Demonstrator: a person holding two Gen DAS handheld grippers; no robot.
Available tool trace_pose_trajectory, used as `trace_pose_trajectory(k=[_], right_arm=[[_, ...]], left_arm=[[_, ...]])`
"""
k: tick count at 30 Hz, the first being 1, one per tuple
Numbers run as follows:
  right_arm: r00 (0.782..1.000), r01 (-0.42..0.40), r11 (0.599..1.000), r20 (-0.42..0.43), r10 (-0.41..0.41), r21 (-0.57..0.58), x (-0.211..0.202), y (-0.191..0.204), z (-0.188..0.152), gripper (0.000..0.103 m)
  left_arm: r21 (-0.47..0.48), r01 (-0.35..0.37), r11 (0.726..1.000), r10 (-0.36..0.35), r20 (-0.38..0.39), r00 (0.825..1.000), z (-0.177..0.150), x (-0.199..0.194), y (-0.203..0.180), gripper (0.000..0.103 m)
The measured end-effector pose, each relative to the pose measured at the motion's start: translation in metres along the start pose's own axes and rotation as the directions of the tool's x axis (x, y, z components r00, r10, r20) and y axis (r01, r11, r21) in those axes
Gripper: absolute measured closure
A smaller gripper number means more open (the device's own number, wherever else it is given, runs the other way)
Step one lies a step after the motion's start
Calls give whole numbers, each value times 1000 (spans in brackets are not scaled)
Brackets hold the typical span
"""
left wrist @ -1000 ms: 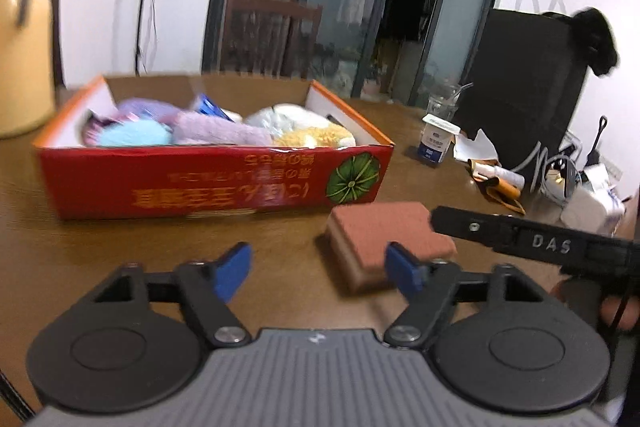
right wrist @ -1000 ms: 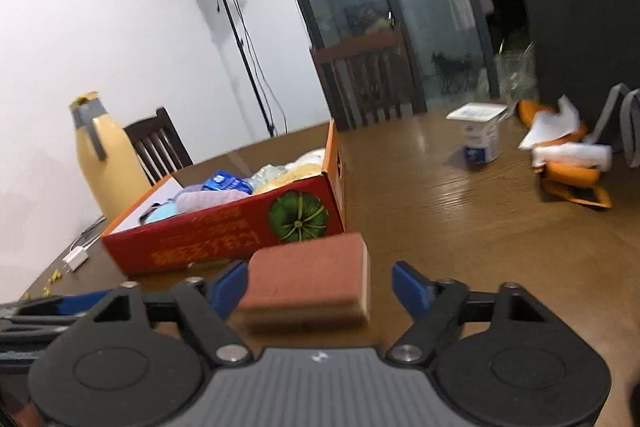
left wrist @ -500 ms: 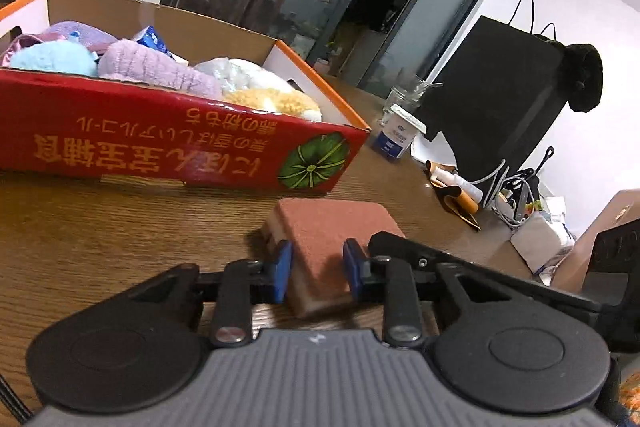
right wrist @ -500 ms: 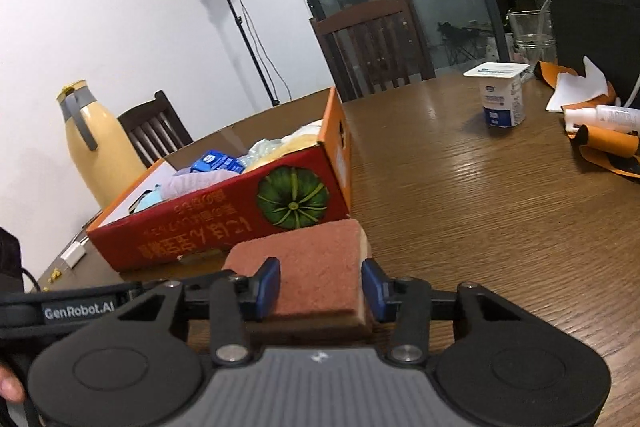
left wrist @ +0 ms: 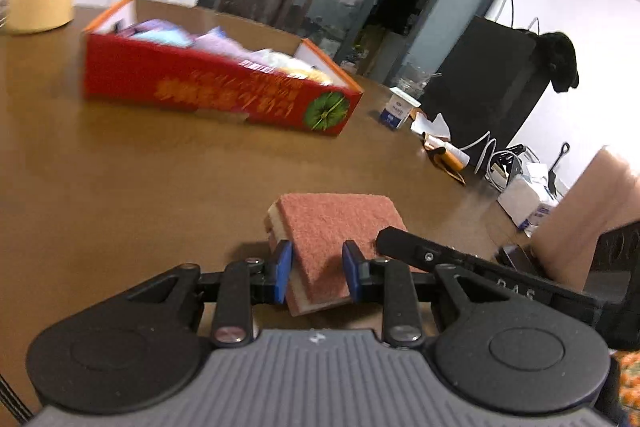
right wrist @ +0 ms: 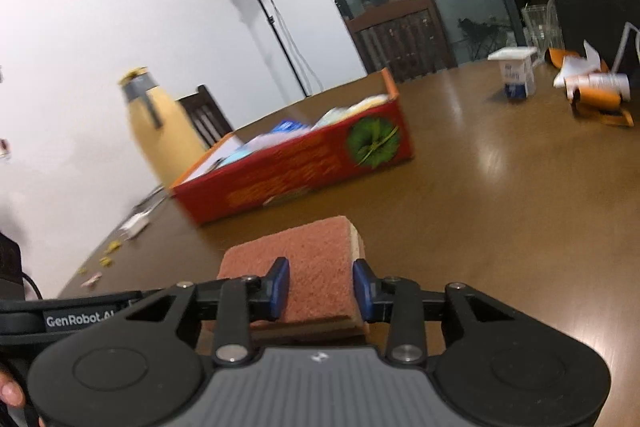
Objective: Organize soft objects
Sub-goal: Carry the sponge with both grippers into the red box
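While clamped from both ends, sponge (left wrist: 328, 227) held clear of red box (left wrist: 208, 87), on the near side of it.

Left wrist view: left gripper (left wrist: 318, 277) pinched on the sponge's near corner, blue pads pressing its sides, jaws steady after closing; right gripper's finger (left wrist: 432, 257) touching the sponge's right edge; box further back on table (left wrist: 120, 179), stuffed with soft pastel items. Right wrist view: right gripper (right wrist: 320, 285) squeezing the same sponge, jaws just drawn in around it; box beyond and left, yellow jug (right wrist: 160, 131) behind the box, small carton (right wrist: 516, 77) well right of it.
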State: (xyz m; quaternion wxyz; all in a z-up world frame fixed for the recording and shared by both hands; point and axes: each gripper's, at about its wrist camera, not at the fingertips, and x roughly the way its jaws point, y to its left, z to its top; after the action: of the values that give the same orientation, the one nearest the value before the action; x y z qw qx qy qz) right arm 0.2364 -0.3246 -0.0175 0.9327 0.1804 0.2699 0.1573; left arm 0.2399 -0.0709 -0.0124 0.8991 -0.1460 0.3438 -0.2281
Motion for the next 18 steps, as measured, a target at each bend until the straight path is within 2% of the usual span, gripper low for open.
trace_pose_trajectory(k=[7,11,18], right_arm=[[1000,-18,994,-9,17,-110,-47,58,-44,69],[1000,-19,991,3,20,-129,-67,74,-50,69],[998,-13,990,53,21,-142,-96,85,-51,69]], left_arm=[[38,-71,997,69,69,995,-46,-71,-6,75],[11,-48,999,47,91,995,-57,-93,-5,75],[45,-26,999,20,138,990,-57,-115,-20,75]])
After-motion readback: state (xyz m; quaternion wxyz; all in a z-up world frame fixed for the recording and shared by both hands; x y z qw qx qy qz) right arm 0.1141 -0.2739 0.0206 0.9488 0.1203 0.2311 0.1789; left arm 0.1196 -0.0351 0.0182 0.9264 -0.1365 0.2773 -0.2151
